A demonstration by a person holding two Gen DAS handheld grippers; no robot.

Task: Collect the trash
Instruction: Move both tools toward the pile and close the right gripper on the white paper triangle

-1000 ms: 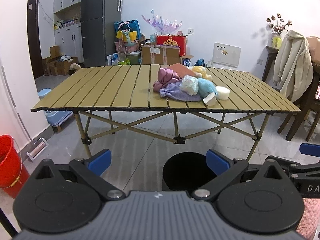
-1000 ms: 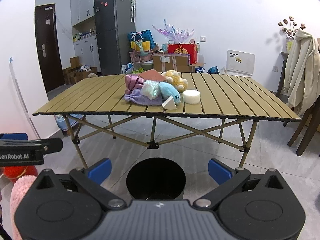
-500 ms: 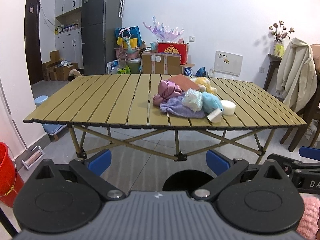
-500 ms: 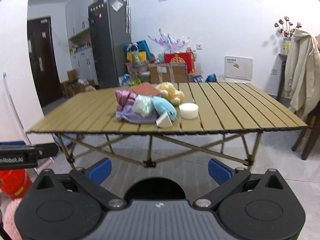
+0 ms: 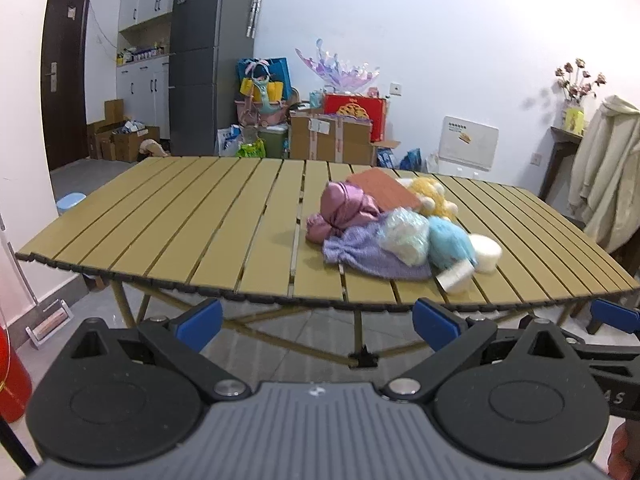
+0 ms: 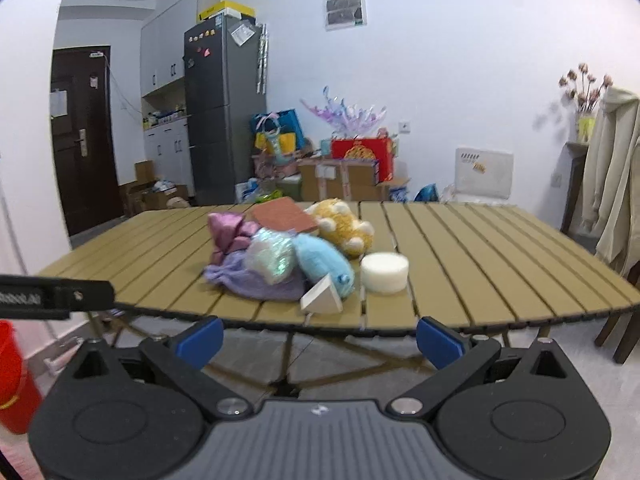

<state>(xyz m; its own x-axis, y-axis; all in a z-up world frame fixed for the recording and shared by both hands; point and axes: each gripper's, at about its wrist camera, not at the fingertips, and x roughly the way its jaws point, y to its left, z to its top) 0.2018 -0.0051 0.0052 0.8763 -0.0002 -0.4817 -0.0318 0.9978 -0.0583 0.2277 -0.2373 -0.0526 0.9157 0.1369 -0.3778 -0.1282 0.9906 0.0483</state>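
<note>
Both grippers, left (image 5: 316,318) and right (image 6: 319,330), are spread wide and hold nothing; all the trash pile (image 6: 288,258) sits on the table (image 6: 480,248), none collected.

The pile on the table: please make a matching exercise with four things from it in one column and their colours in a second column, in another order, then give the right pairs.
Things:
1. plush toy at the back
2. round foam disc
3. flat board on top
4. knitted cloth at the bottom

Colours:
A. lilac
B. reddish brown
C. yellow
D. white

Pairs: 1-C, 2-D, 3-B, 4-A
</note>
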